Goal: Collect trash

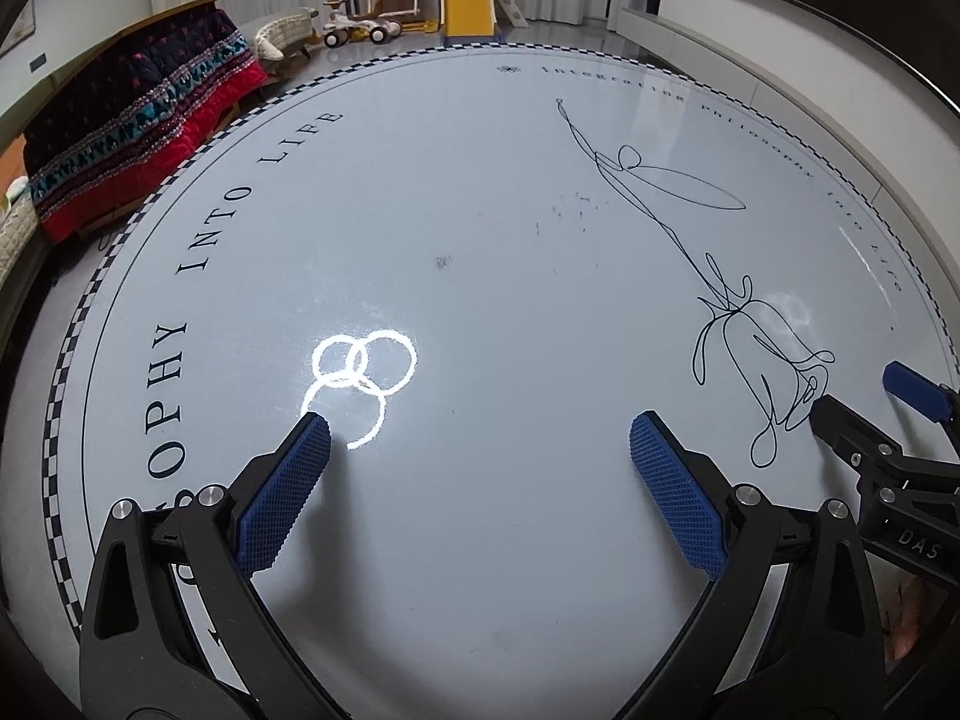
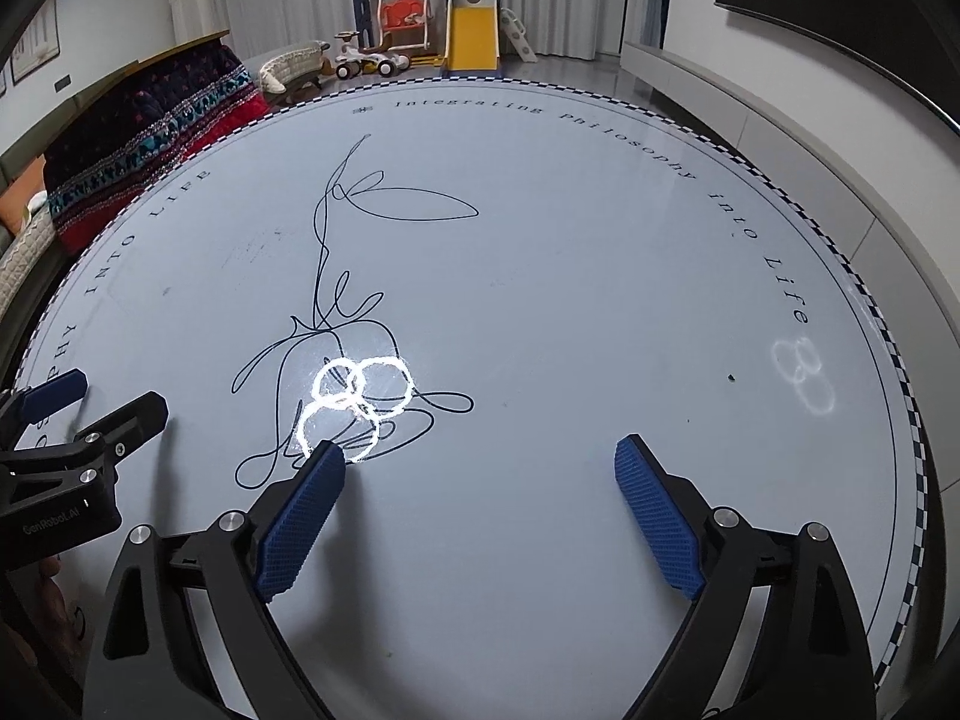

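No piece of trash shows on the round white table [image 1: 480, 210] in either view; only a tiny dark speck [image 2: 731, 377] lies near its right side. My left gripper [image 1: 480, 438] is open and empty, its blue pads wide apart just above the tabletop. My right gripper [image 2: 480, 462] is open and empty too, over the printed line drawing [image 2: 336, 324]. Each gripper shows at the edge of the other's view: the right one [image 1: 858, 402] and the left one [image 2: 102, 402], side by side and apart.
The table [image 2: 600, 240] has a checkered rim and printed lettering. Ceiling lights glare on it [image 1: 360, 372]. Beyond it are a sofa with a dark red patterned blanket [image 1: 132, 120], a toy slide [image 1: 468, 0], a swing and a ride-on car on the floor.
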Motion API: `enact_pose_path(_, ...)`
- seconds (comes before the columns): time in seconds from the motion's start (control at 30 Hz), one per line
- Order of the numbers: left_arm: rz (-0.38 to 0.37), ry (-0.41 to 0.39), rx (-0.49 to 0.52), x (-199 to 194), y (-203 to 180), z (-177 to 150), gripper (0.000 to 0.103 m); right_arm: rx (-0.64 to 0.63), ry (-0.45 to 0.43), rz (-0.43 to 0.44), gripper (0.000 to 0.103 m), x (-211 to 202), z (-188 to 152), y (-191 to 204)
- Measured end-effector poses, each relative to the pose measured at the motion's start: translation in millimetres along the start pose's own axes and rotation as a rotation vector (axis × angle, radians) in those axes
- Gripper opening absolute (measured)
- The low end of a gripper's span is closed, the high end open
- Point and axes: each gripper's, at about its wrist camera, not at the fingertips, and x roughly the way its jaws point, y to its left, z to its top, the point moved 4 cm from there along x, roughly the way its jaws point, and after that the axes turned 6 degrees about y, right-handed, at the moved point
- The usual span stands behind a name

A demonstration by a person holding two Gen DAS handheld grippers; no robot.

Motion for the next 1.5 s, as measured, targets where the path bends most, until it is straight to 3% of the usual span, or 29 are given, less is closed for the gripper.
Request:
enact_pose_path(0.2, 0.007, 0.002, 0.004, 0.4, -3.8, -0.5, 0.097, -0.005, 0.014, 0.002, 0.100, 4.0, 0.1, 0.5)
enact_pose_path(1.5, 0.006, 0.002, 0.004, -0.1, -2.0, -0.9, 0.097, -0.006, 0.013, -0.002, 0.100, 2.1, -1.9, -0.1)
